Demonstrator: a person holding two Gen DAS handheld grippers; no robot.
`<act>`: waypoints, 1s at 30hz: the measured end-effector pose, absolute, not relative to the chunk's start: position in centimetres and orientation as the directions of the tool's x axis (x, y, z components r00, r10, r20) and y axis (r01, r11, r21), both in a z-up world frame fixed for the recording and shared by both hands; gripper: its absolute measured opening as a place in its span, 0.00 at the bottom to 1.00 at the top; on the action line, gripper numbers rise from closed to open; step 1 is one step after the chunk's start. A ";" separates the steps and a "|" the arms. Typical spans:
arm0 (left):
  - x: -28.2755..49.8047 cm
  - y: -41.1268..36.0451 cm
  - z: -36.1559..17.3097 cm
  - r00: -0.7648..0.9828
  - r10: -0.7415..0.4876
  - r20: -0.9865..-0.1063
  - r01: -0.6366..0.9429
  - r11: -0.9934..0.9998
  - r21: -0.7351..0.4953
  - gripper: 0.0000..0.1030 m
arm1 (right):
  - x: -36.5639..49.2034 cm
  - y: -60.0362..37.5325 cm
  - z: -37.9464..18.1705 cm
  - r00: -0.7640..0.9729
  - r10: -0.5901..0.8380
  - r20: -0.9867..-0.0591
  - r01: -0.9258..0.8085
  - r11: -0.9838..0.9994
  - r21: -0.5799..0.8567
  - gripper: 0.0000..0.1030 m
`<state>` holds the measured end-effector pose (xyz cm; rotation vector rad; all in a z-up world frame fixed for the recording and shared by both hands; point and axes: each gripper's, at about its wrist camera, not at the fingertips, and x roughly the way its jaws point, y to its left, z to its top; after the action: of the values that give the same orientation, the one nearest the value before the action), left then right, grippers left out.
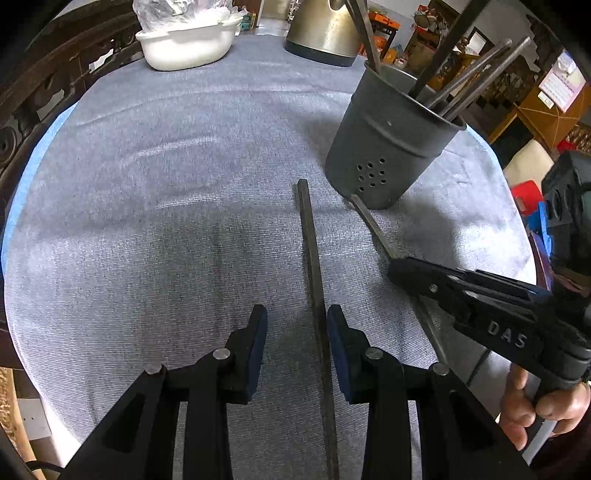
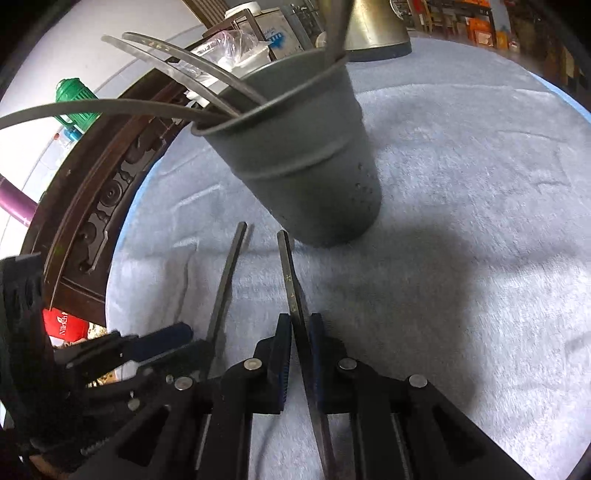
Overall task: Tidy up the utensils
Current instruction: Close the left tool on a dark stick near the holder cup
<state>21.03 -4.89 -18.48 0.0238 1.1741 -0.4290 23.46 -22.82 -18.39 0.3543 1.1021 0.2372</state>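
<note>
A grey metal utensil holder (image 1: 391,147) stands on the grey cloth and holds several long utensils (image 1: 476,81); it also shows in the right wrist view (image 2: 306,166). A dark utensil handle (image 1: 312,258) lies on the cloth between the fingers of my open left gripper (image 1: 297,332). My right gripper (image 2: 300,343) is shut on a second flat metal utensil handle (image 2: 291,273), whose far end points at the holder's base. In the left wrist view the right gripper (image 1: 406,273) grips that handle (image 1: 373,225). The left gripper (image 2: 162,343) shows at the left of the right wrist view.
A white basin (image 1: 188,44) with a plastic bag and a steel kettle (image 1: 325,33) stand at the table's far edge. A dark carved wooden chair back (image 2: 92,192) runs along the left side. Shelves and boxes fill the room behind.
</note>
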 end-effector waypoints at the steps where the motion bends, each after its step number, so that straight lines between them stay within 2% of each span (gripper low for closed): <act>1: 20.9 -5.0 -18.6 0.317 -0.308 -0.897 0.340 0.920 -0.196 0.34 | 23.3 -23.0 -18.4 0.432 0.360 -0.827 -0.008 0.918 0.396 0.11; 20: 22.6 -7.2 -19.1 0.368 -0.201 -0.908 0.367 0.928 -0.057 0.44 | 22.9 -23.3 -18.5 0.430 0.374 -0.822 -0.006 0.911 0.412 0.11; 26: 22.8 -8.1 -19.3 0.399 -0.162 -0.903 0.387 0.922 0.006 0.51 | 22.8 -23.3 -18.6 0.435 0.381 -0.816 -0.017 0.910 0.415 0.11; 30: 23.2 -8.1 -19.3 0.399 -0.166 -0.902 0.388 0.922 0.003 0.57 | 22.8 -23.3 -18.6 0.436 0.383 -0.814 -0.025 0.910 0.414 0.11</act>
<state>23.25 -8.15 -19.26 0.2262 1.1078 -0.3542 22.84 -23.33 -18.58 0.3677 1.0962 0.2607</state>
